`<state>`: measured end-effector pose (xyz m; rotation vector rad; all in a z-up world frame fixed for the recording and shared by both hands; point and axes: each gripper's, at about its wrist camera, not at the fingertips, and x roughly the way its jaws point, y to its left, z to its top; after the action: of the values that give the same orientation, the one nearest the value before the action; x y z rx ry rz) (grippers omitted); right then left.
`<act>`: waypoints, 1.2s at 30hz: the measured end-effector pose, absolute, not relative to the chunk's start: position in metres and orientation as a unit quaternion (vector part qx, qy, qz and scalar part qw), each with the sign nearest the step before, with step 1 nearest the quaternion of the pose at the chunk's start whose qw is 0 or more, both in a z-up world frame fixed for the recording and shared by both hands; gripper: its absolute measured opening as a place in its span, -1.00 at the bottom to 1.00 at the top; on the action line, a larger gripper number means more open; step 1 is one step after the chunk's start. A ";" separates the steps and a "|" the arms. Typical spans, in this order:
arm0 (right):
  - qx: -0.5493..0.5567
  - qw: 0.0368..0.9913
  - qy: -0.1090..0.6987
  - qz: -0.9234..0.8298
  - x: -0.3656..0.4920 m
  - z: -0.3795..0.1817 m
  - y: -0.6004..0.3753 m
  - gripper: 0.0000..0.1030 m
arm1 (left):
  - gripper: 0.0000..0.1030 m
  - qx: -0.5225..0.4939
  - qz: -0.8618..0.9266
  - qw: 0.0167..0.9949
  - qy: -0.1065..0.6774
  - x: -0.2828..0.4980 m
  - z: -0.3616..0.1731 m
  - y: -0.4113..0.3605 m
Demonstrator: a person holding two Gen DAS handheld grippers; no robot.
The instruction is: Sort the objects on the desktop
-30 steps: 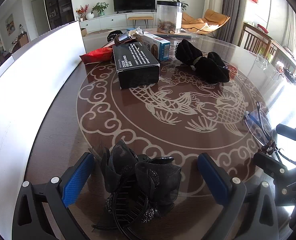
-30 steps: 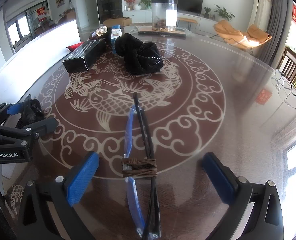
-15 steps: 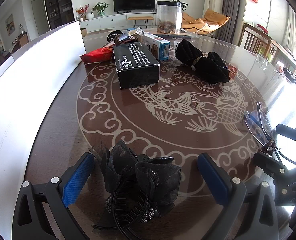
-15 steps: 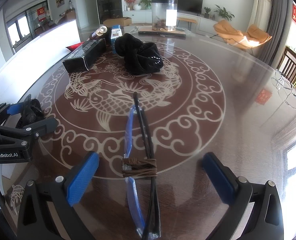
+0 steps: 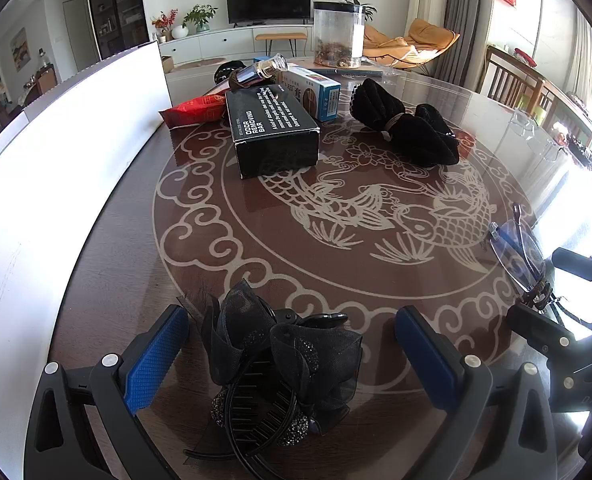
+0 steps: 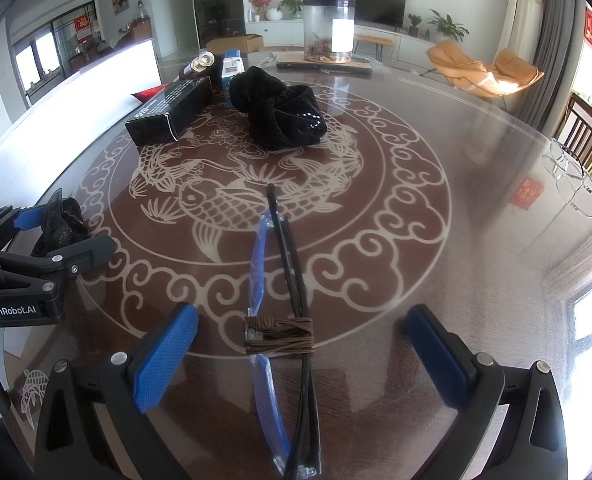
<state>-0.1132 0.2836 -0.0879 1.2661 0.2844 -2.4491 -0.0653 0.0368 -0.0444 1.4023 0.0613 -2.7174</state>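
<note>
Resting low over the round table [image 5: 108,240], the left gripper [image 5: 292,344] has its 2 blue-padded fingers [image 5: 156,356] spread wide on either side of a black hair clip [image 5: 284,364] with a gauzy bow, neither pad touching it. The right gripper [image 6: 300,352] is likewise wide apart, its fingers flanking a pair of folded glasses [image 6: 284,276] (blue-edged lenses, black arms) bound at the middle with brown cord [image 6: 280,334]; the glasses lie flat on the glass top, untouched by the pads.

Farther across the table sits a black box [image 5: 274,132] printed with white lettering, with a blue and white carton [image 5: 316,92] just behind it and a small bottle [image 5: 262,70] lying on top of the pile. A red packet [image 5: 194,110] lies left of the box, beside a white board [image 5: 76,140] standing along the table's edge. A black velvet scrunchie [image 5: 406,126] lies right of the box, well apart from both grippers. A clear jar [image 6: 328,28] stands at the far side.
</note>
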 end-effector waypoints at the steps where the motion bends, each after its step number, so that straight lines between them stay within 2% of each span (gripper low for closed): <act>1: 0.449 0.184 0.101 -0.869 -0.112 -0.087 0.284 1.00 | 1.00 0.458 -0.888 0.042 0.020 -0.065 -0.044 0.037; 36: 0.449 0.184 0.101 -0.869 -0.113 -0.087 0.284 1.00 | 1.00 0.458 -0.888 0.041 0.020 -0.065 -0.045 0.036</act>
<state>-0.1126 0.2836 -0.0866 1.2656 0.2845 -2.4492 -0.0652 0.0364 -0.0446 1.4026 0.0611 -2.7182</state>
